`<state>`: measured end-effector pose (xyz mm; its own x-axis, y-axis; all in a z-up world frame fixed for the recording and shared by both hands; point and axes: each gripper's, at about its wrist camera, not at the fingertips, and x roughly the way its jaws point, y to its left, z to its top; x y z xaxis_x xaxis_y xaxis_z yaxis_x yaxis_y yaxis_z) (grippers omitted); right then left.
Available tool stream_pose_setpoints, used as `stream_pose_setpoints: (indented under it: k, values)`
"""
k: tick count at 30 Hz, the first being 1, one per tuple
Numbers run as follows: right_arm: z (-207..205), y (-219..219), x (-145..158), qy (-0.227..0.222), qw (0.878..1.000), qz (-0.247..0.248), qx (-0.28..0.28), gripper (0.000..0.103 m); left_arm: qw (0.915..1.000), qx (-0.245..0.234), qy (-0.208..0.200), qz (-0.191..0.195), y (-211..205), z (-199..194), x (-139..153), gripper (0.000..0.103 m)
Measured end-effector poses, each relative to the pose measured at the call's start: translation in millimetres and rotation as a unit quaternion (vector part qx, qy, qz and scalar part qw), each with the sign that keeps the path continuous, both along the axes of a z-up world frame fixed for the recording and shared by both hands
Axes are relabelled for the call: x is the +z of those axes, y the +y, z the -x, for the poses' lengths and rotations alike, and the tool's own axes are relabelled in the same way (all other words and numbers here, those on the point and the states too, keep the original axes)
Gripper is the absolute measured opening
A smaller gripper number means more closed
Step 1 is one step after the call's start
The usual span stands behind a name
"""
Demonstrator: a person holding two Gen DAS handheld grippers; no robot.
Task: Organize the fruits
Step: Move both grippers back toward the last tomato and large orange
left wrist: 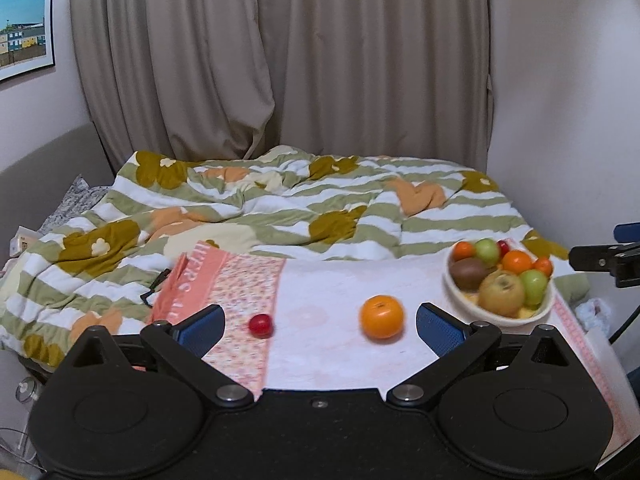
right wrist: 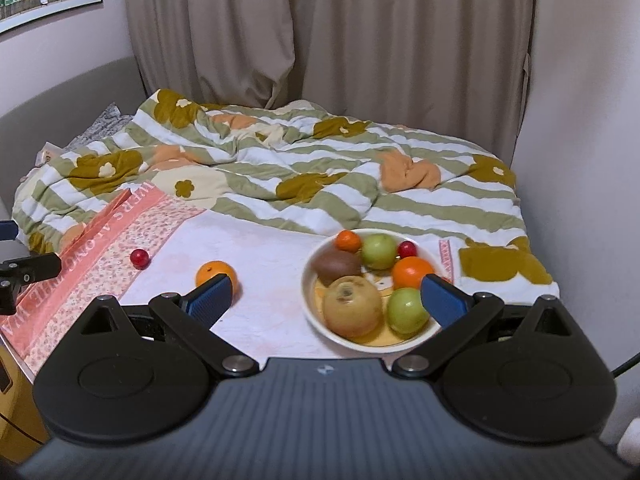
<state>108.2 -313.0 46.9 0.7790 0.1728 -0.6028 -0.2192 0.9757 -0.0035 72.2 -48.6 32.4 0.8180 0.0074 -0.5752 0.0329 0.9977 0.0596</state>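
Observation:
An orange (left wrist: pixel 381 316) and a small red fruit (left wrist: pixel 261 325) lie loose on the pale pink cloth (left wrist: pixel 320 288). A white bowl (left wrist: pixel 460 294) at the right holds several fruits: oranges, green apples, a kiwi, a brown pear-like fruit and a red one. My left gripper (left wrist: pixel 320 326) is open and empty, jaws wide, with both loose fruits between and beyond them. My right gripper (right wrist: pixel 326 300) is open and empty, just before the bowl (right wrist: pixel 310 286). The orange (right wrist: pixel 214 274) sits behind its left pad, the red fruit (right wrist: pixel 139 258) farther left.
A rumpled striped and flowered duvet (left wrist: pixel 280 204) covers the bed behind the cloth. A salmon patterned towel (left wrist: pixel 224 292) lies at the cloth's left. Curtains (left wrist: pixel 280 60) and walls close the back and right. The other gripper's black tip (left wrist: pixel 600 258) pokes in at the right edge.

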Motion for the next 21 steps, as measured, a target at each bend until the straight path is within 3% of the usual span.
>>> stream_pose_setpoints:
  k: [9, 21]
  values:
    - [-9, 62, -21, 0.039, 0.998, -0.016, -0.048, 0.103, 0.9984, -0.045, 0.035, -0.002, 61, -39, -23, 0.103]
    - [-44, 134, -68, 0.093, 0.989, -0.044, -0.105, 0.103, 0.9883, -0.118, 0.096, 0.011, 108, -115, -68, 0.1]
